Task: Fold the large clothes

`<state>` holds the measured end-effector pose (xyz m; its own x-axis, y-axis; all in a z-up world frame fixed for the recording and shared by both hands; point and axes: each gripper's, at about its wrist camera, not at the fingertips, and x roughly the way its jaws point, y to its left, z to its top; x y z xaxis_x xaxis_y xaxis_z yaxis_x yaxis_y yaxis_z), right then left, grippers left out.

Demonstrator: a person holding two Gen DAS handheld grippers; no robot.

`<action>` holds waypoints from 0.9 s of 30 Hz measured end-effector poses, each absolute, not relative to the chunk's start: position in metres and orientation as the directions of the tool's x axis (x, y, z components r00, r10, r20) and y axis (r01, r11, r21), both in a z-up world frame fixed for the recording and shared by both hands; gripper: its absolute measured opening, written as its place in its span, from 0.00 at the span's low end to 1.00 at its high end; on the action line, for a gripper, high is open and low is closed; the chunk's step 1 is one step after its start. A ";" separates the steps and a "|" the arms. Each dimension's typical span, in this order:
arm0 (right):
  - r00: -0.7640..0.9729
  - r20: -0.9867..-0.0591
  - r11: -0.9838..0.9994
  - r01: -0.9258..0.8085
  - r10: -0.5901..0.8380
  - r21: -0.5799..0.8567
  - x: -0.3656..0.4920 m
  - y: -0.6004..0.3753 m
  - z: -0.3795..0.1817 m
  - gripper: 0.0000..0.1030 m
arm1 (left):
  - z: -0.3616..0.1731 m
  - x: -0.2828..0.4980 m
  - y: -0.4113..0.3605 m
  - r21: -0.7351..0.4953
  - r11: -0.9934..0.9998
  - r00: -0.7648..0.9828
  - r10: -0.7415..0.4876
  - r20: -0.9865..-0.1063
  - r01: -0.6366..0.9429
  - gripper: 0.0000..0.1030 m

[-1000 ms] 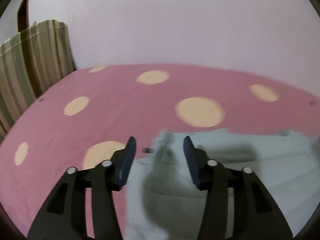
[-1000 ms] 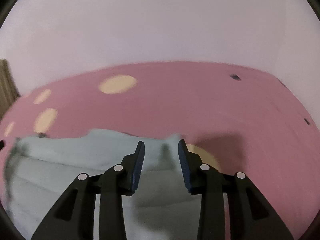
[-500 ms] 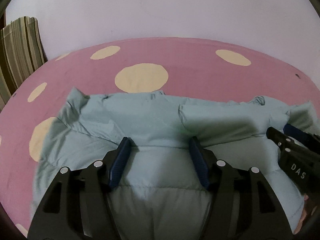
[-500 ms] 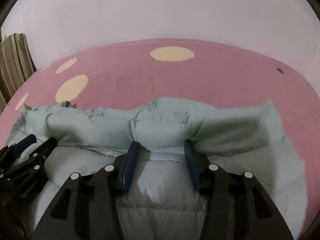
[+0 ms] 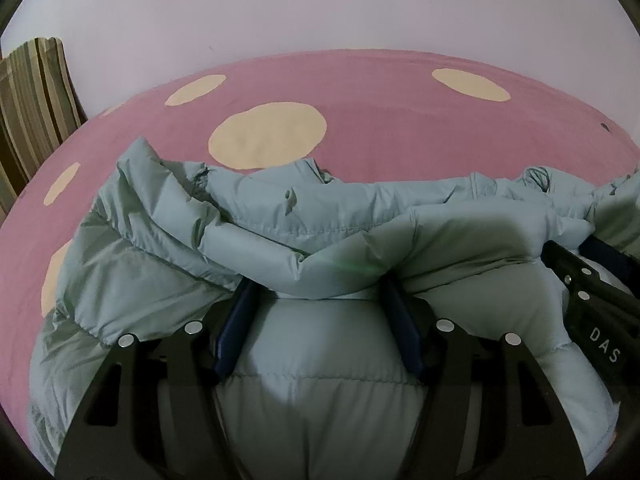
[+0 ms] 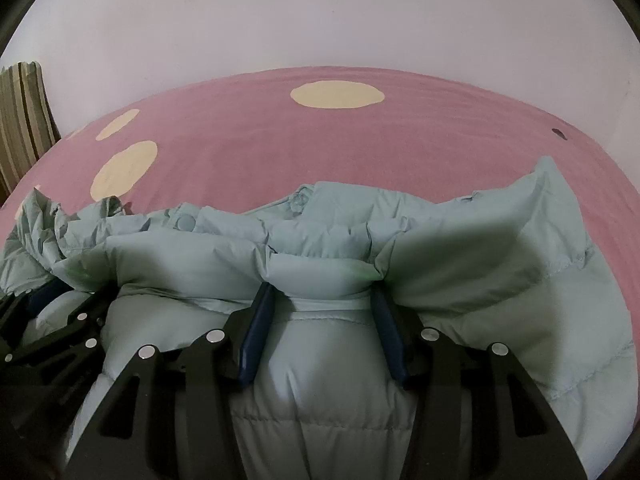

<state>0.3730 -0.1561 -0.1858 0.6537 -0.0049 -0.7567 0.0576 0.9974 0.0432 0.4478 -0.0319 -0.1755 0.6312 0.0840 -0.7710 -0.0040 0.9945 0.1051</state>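
Both hands are down on the jacket [image 5: 360,208], which lies spread on the pink spotted bed [image 5: 400,128]. Its thick folded edge runs side to side across both views, so that's the long axis, crosswise to where both tools point. Bare sheet lies beyond that edge, and the quilted body of the jacket sits under the tools, on the person's side.

The left hand-held gripper [image 5: 318,284] stands at a middling width. Its jaws have just been opening, and a puffed roll of the folded edge sits between them, filling the gap and bulging over the fingertips, with fabric against both blue pads. The right hand-held gripper [image 6: 322,288] is a shade narrower. Its jaws have just been opening too, and they flank the same sort of roll, with a seamed band pinched between the pads.

The two sit side by side on that one edge. The left is toward the left part and the right toward the right part, and each shows at the margin of the other's view, so they are near each other. From the left camera the jacket spills further left, down to a rumpled corner near a cream spot. From the right camera it runs on right to a raised flap.

By my reading the fold is laid down and the grip is easing off. What matters next is that the edge lies straight ahead of both tools. Pulling straight back should clear it, while any sideways drag would likely skew the fold line. Neither hand is nearer, as both sit right on the edge.
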 end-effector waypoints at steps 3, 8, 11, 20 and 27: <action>0.653 -0.758 0.997 0.058 -0.007 0.041 0.377 -0.156 -0.187 0.49 | -0.175 0.451 -0.031 0.102 0.995 0.629 0.081 -0.773 -0.003 0.62; 0.647 -0.762 0.998 0.061 -0.023 0.022 0.377 -0.155 -0.183 0.49 | -0.172 0.453 -0.028 0.093 0.996 0.625 0.075 -0.777 -0.003 0.62; 0.641 -0.767 0.998 0.066 -0.029 0.017 0.376 -0.155 -0.178 0.52 | -0.167 0.452 -0.028 0.092 0.996 0.622 0.075 -0.779 -0.005 0.62; 0.693 -0.720 0.992 0.114 -0.039 0.056 0.315 -0.196 -0.129 0.74 | -0.122 0.401 0.010 -0.039 0.999 0.628 -0.036 -0.777 0.009 0.79; 0.685 -0.717 0.968 0.243 -0.127 0.061 0.243 -0.263 -0.123 0.80 | -0.107 0.307 0.096 -0.199 0.965 0.667 -0.035 -0.744 -0.171 0.88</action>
<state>0.2426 -0.2626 -0.1234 0.6855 -0.1271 -0.7169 0.2432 0.9681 0.0609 0.3074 0.0959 -0.1070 0.6670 -0.0353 -0.7443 -0.1707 0.9651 -0.1987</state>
